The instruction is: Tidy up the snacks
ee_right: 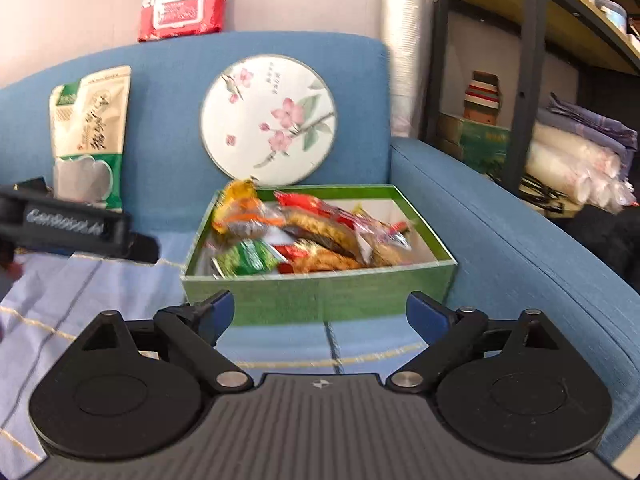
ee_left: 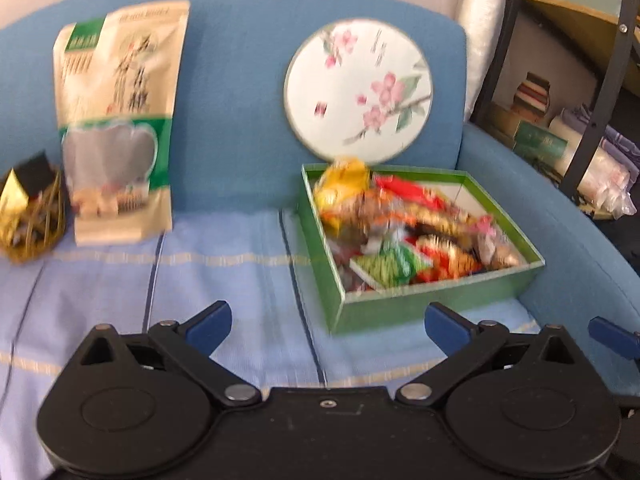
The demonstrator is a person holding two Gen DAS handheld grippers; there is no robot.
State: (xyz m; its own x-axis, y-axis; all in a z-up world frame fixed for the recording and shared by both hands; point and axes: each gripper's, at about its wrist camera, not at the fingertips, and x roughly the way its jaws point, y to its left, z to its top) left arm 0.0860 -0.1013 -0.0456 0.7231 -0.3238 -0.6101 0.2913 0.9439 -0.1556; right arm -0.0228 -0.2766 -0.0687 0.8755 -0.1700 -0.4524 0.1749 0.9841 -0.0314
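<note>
A green box (ee_left: pixel 432 300) (ee_right: pixel 320 292) sits on the blue sofa's seat, filled with several wrapped snacks (ee_left: pixel 404 224) (ee_right: pixel 308 236). A tall beige snack bag (ee_left: pixel 116 120) (ee_right: pixel 90 132) leans upright against the backrest at the left. A small wire basket with gold-wrapped pieces (ee_left: pixel 28 216) stands left of that bag. My left gripper (ee_left: pixel 328 326) is open and empty, in front of the box's left corner. My right gripper (ee_right: pixel 320 312) is open and empty, just in front of the box's front wall. The left gripper's body (ee_right: pixel 68 222) shows at the left of the right wrist view.
A round floral fan (ee_left: pixel 358 88) (ee_right: pixel 268 120) leans on the backrest behind the box. A red wipes pack (ee_right: pixel 182 12) lies on the backrest top. A light blue striped cloth (ee_left: pixel 224 280) covers the seat. The sofa's armrest (ee_right: pixel 500 240) and a metal shelf (ee_right: pixel 528 80) stand at the right.
</note>
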